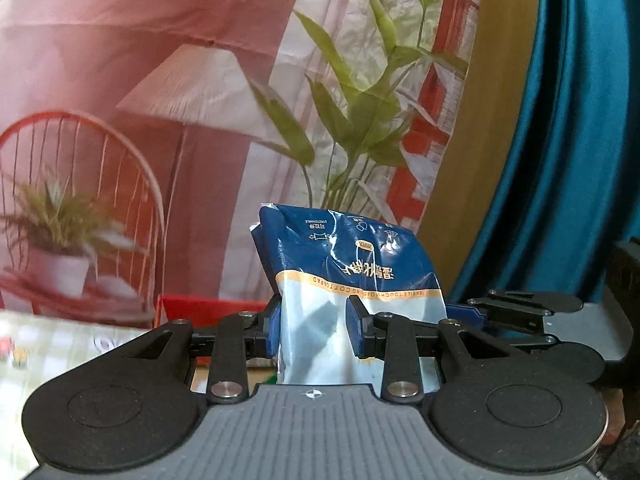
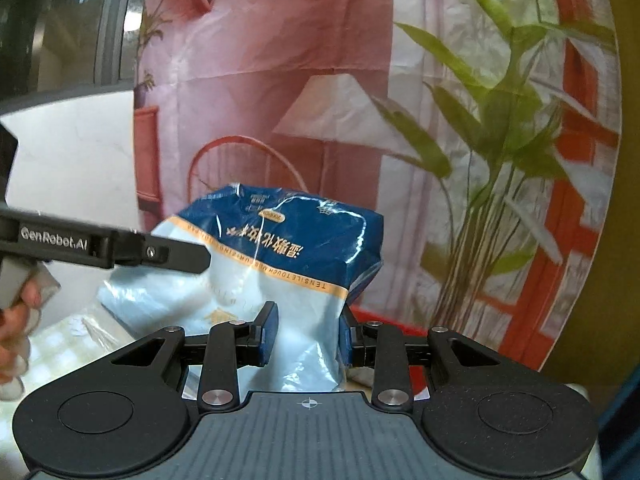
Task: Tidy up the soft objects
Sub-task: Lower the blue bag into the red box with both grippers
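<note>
While both grippers grip it, the pack [image 1: 352, 280] hangs in the air, clear of the surface [image 1: 48, 344] seen low at the left of the left wrist view. It is a soft plastic pack, dark blue over pale blue with an orange band between, and its print reads upside down in both views (so it is held bottom up).

The left gripper [image 1: 314, 330] has its jaws narrowed onto the pale lower part of the pack; the blue pads [image 1: 354, 330] press into the plastic on either side, and the film creases between them. The right gripper [image 2: 306, 336] holds the same pack in the same way, its jaws narrow and its pads [image 2: 268, 334] pinching the pale part, which bulges out above them.

In the right wrist view the left gripper [image 2: 188, 258] reaches in from the left edge as a black bar with white lettering, its tip against the pack's side, and a hand [image 2: 16, 320] holds its handle at the lower left. In the left wrist view the right gripper [image 1: 516, 312] shows as black linkages just beside the pack, at the right.

Behind the pack hangs a printed backdrop [image 1: 160, 60] with a lamp, a red chair, potted plants and a red window frame. To its right is a teal curtain [image 1: 560, 160]. A red box [image 1: 208, 310] edge sits low behind the left jaws.
</note>
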### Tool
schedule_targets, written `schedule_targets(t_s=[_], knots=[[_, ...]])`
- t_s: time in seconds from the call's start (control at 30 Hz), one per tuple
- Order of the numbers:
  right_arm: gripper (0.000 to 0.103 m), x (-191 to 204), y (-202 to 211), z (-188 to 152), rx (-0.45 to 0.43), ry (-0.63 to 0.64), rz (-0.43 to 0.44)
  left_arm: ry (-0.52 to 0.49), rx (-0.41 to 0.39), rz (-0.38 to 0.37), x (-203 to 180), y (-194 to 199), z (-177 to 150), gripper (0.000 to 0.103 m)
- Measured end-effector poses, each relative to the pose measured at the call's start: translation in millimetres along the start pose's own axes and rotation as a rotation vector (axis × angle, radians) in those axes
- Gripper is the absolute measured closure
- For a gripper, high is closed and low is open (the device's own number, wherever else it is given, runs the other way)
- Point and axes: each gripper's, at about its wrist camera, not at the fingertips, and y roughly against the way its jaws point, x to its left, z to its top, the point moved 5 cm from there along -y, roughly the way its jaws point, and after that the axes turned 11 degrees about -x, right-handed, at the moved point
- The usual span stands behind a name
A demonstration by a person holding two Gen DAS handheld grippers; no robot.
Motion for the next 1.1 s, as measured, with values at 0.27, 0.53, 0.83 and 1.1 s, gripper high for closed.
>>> schedule_targets(t_s=[0.27, 0.53, 0.83, 1.1], knots=[[0.074, -29.9, -55.9, -14.1, 0.088, 0.049, -0.044, 0.014, 0.134, 0.03, 14.8, -58.9, -25.1, 0.068], [0.075, -46.0, -90.6, -59.4, 0.244, 0.011, -0.073, 0.032, 0.296, 0.037, 27.2, -100.5, -63.1, 0.068], [0.075, -46.9, -108.3, -88.2, 0.396, 0.005, -0.076, -0.023, 0.416, 0.039, 31.7, -120.4, -87.8, 0.068], [0.074, -48.4, -118.9, -100.5, 0.5, 0.009, -0.127, -0.063, 0.417, 0.051, 31.9, -119.4, -90.0, 0.051]])
